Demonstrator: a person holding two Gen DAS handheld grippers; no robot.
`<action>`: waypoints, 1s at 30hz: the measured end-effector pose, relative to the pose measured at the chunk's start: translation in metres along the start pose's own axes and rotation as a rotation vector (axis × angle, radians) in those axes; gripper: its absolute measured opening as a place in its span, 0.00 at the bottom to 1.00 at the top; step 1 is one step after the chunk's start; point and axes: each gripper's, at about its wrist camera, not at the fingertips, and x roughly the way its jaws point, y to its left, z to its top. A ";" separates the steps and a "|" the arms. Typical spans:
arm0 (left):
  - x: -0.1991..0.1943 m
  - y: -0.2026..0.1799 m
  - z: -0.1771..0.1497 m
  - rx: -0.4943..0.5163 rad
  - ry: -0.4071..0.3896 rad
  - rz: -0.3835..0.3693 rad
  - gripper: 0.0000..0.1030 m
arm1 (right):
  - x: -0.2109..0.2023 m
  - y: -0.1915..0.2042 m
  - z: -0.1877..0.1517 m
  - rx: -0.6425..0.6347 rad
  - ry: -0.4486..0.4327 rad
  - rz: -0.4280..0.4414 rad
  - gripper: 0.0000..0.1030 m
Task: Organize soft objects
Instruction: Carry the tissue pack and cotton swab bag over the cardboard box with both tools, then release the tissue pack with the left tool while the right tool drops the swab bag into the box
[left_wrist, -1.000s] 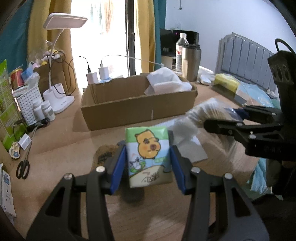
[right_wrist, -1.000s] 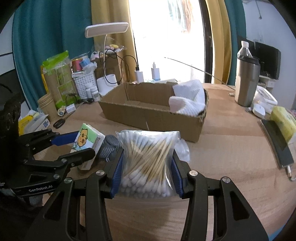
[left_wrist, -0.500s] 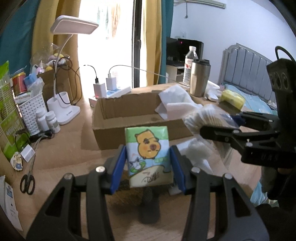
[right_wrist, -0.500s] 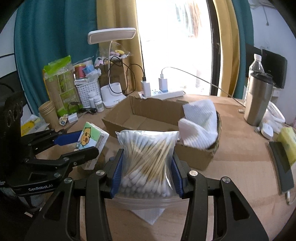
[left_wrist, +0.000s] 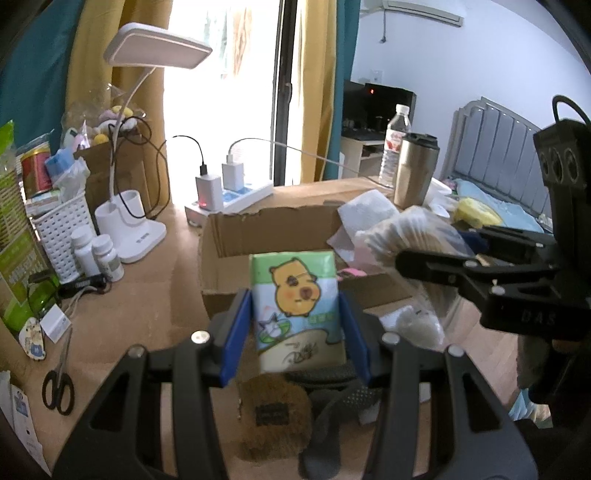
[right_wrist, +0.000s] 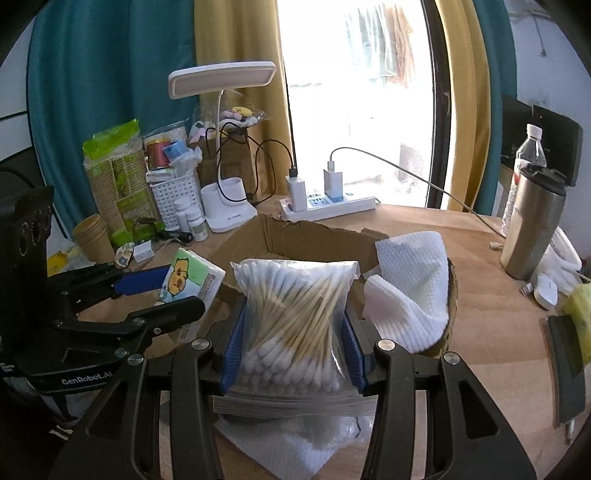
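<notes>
My left gripper (left_wrist: 297, 328) is shut on a tissue pack (left_wrist: 299, 308) with a cartoon capybara, held up in front of the open cardboard box (left_wrist: 236, 266). My right gripper (right_wrist: 293, 343) is shut on a clear bag of cotton swabs (right_wrist: 295, 321), held above the table just before the box (right_wrist: 295, 236). The tissue pack (right_wrist: 192, 280) shows at left in the right wrist view, the swab bag (left_wrist: 406, 232) at right in the left wrist view. White folded towels (right_wrist: 410, 288) lie in the box's right end.
Below the grippers lie a brown pad (left_wrist: 273, 417), a grey cloth (left_wrist: 332, 424) and a white sheet (right_wrist: 291, 443). A desk lamp (right_wrist: 225, 210), basket (right_wrist: 173, 195), power strip (right_wrist: 325, 203) stand behind the box; a steel tumbler (right_wrist: 532, 221) at right; scissors (left_wrist: 59, 384) at left.
Both grippers have risen and moved toward the box with their loads; the box now sits lower and closer in both views.
</notes>
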 end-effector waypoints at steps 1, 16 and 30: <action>0.002 0.001 0.001 -0.001 0.002 0.000 0.48 | 0.001 0.000 0.001 0.000 0.000 0.003 0.48; 0.035 0.006 0.024 -0.003 0.023 0.004 0.48 | 0.033 -0.021 0.020 0.024 0.003 0.023 0.48; 0.081 0.009 0.033 -0.009 0.083 -0.009 0.48 | 0.066 -0.045 0.033 0.074 0.011 0.031 0.48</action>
